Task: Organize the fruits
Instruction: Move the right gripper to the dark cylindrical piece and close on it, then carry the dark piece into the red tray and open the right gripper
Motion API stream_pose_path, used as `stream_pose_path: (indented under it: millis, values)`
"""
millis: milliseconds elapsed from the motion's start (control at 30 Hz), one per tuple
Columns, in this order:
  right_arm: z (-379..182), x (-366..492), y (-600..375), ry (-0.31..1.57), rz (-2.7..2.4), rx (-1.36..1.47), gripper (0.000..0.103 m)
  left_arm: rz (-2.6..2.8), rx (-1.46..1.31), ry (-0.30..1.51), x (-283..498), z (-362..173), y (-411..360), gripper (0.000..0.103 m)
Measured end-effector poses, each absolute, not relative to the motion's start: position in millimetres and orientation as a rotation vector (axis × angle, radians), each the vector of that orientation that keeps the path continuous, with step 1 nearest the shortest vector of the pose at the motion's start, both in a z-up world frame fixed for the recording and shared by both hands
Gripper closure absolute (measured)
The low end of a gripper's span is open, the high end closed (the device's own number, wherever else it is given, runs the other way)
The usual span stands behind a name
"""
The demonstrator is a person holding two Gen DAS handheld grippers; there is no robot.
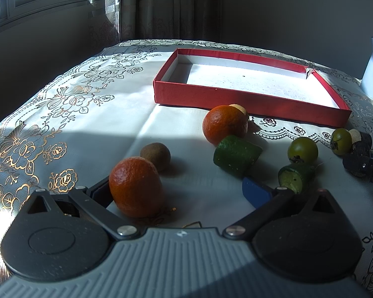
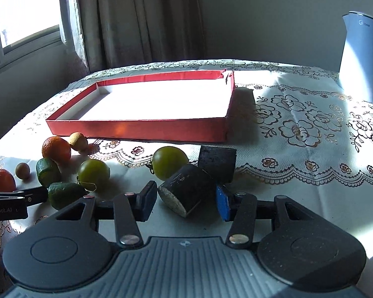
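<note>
The red box beyond both tongs is empty, so nothing is sorted yet; the right tongs are clenching a dark cucumber piece; the left tongs are released beside an orange.

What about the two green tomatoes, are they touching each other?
Apart. The right wrist view shows a clear strip of tablecloth between the nearer green tomato and the farther green tomato.
</note>
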State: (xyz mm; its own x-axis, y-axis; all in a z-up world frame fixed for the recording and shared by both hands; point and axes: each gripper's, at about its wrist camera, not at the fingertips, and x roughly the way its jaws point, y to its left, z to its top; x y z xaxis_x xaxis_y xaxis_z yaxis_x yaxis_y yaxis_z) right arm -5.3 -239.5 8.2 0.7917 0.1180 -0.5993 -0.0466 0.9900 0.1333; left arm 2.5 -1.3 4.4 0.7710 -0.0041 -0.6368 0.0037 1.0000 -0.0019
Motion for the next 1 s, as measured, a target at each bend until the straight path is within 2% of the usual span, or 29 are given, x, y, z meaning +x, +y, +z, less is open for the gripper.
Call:
stream_pose_path:
  millis: [267,533,733,1000]
  values:
    - [13.2,-13.2,-237.4,0.629,0.097,0.124,0.057,-0.004,-0.001,0.69,2.5,4.4,-1.3,0.0]
    - [62.9,-32.5,-227.3,0.508,0.135,0.06,0.057,-0.005,-0.001,0.69,2.4,4.3,-1.1,0.0]
    - [86.0,16.8,-235.4,0.491,0.128,0.03,0.057,-0.005,-0.002,0.69,2.4,4.3,-1.0,0.0]
    - [53.6,96.6,-237.9,0.621,0.115,0.025,0.057,-0.005,-0.001,0.69,2.4,4.2,-1.2,0.0]
